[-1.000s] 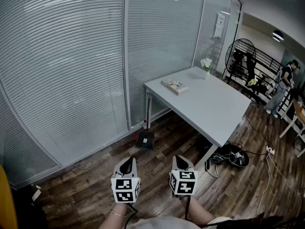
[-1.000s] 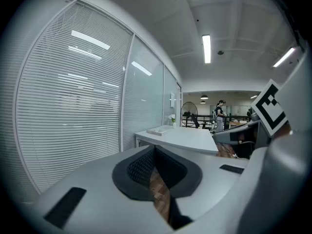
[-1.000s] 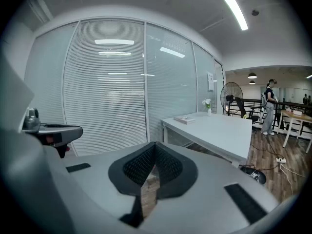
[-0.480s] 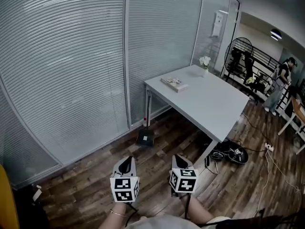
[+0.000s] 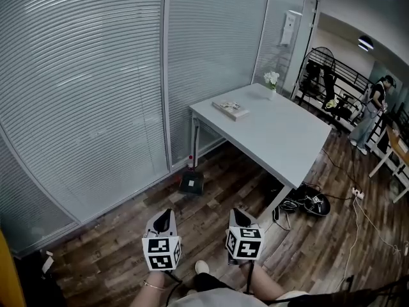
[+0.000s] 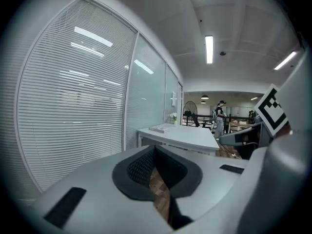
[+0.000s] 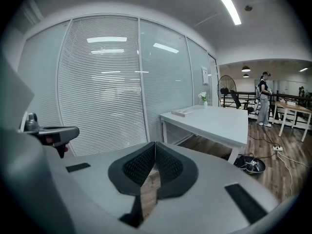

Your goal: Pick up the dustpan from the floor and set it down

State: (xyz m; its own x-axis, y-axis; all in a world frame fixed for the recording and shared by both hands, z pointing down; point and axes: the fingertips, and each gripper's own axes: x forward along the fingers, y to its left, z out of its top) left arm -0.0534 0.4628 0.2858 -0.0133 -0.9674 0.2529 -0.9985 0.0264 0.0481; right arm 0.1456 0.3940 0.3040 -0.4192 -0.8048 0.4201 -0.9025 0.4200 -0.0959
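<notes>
1. Glass partition walls (image 5: 96, 94) with closed slatted blinds filled the left and rear of the head view.
2. Dark wooden plank floor (image 5: 121, 248) spread from the foot of the glass across the lower part of that view.
3. A white table (image 5: 281, 139) stood with one end near the glass, its top bare apart from two small things at the far end.
4. A black pedestal fan (image 5: 317, 69) stood beyond the table, and a person (image 5: 370, 110) stood further off at the right.
5. The left gripper (image 5: 167, 218) and the right gripper (image 5: 239, 217) were held side by side, low in the head view, each with its marker cube facing the camera. In the left gripper view the jaws were closed tip to tip with nothing between them, only floor showing through the gap behind the tips. The right gripper view showed the same: jaws together, holding nothing.
6. The dustpan (image 5: 192, 183), dark and squarish, lay on the floor just beside the table leg nearest the glass, well apart from both grippers and ahead of them.
7. A tangle of cables (image 5: 312, 203) round a dark round object lay on the floor under the table's near edge.
8. A book (image 5: 231, 109) lay flat on the tabletop near the glass.
9. A small bunch of white flowers (image 5: 271, 79) stood at the table's far corner.
</notes>
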